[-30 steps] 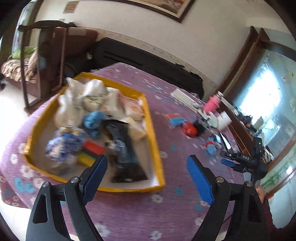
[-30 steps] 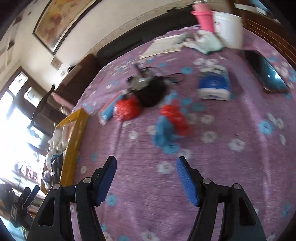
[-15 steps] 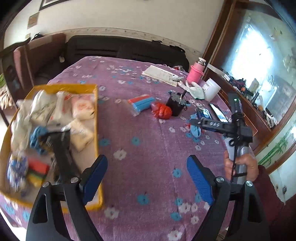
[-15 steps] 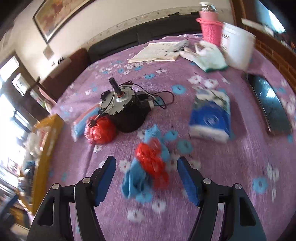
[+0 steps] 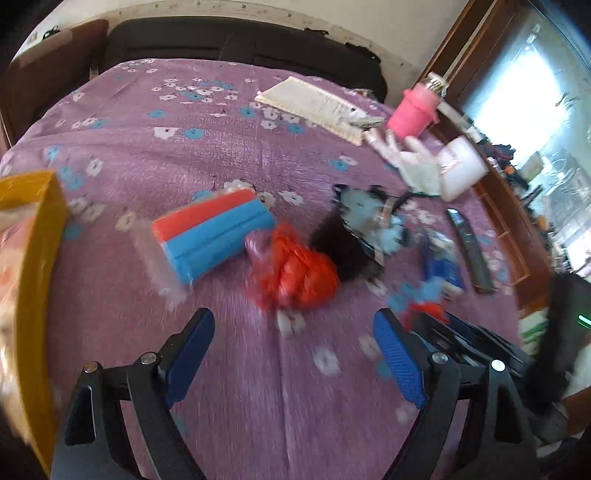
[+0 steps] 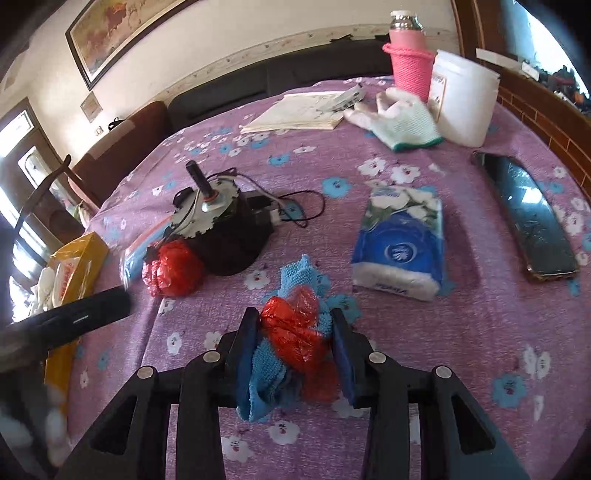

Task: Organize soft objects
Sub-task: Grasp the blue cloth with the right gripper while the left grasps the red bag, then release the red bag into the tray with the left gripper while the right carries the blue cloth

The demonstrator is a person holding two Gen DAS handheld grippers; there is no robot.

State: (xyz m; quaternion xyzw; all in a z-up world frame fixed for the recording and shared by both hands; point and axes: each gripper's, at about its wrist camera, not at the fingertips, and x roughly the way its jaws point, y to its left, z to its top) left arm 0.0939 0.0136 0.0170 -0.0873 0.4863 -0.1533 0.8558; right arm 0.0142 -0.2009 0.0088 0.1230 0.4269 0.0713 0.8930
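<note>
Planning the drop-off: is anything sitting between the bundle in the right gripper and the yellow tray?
Yes. The red plastic bag and the black motor lie on the cloth between the blue-and-red bundle, clamped in the right gripper, and the yellow tray.

Purple floral tablecloth (image 6: 461, 332) over the whole table top. Behind it a long black sofa (image 5: 236, 40) against a pale wall (image 6: 207, 40), with a brown armchair (image 6: 122, 147) at the sofa's end. Large framed painting (image 6: 122, 33) hung high, small plaque (image 6: 91, 107) below it. Dark wood window frame (image 5: 476, 44) on one side, glass blown out by daylight. More bright window panes (image 6: 18, 147) on the other side. Wooden ledge (image 6: 535, 107) along table edge.
</note>
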